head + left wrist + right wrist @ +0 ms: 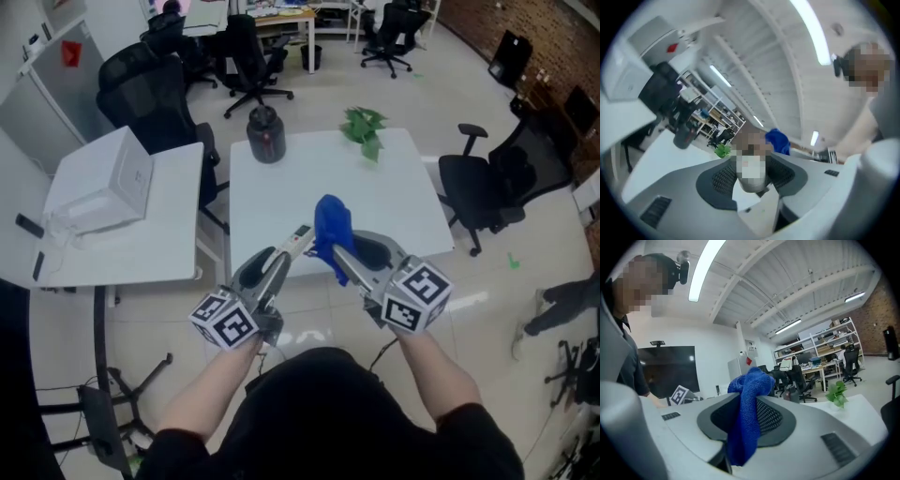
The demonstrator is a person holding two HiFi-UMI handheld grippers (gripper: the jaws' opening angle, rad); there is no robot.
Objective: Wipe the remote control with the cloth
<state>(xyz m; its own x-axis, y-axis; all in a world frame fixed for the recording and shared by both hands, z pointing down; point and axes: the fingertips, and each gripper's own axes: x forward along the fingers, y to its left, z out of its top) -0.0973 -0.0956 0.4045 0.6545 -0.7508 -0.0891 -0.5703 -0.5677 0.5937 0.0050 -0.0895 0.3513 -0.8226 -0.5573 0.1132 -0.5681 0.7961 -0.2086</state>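
Both grippers are held up in front of me above the white table (394, 206). My left gripper (284, 255) is shut on a slim white and grey remote control (300, 236), which sticks out forward from its jaws. In the left gripper view the remote (751, 186) sits between the pads, partly hidden by a mosaic patch. My right gripper (339, 251) is shut on a blue cloth (331, 223), which bunches above the jaws right beside the remote's far end. In the right gripper view the cloth (747, 413) hangs down between the pads. Whether cloth and remote touch, I cannot tell.
A dark jar (266, 134) and a green plant (365, 127) stand at the table's far edge. A second white table at the left carries a white box (98, 183). Black office chairs (483, 187) stand to the right and behind.
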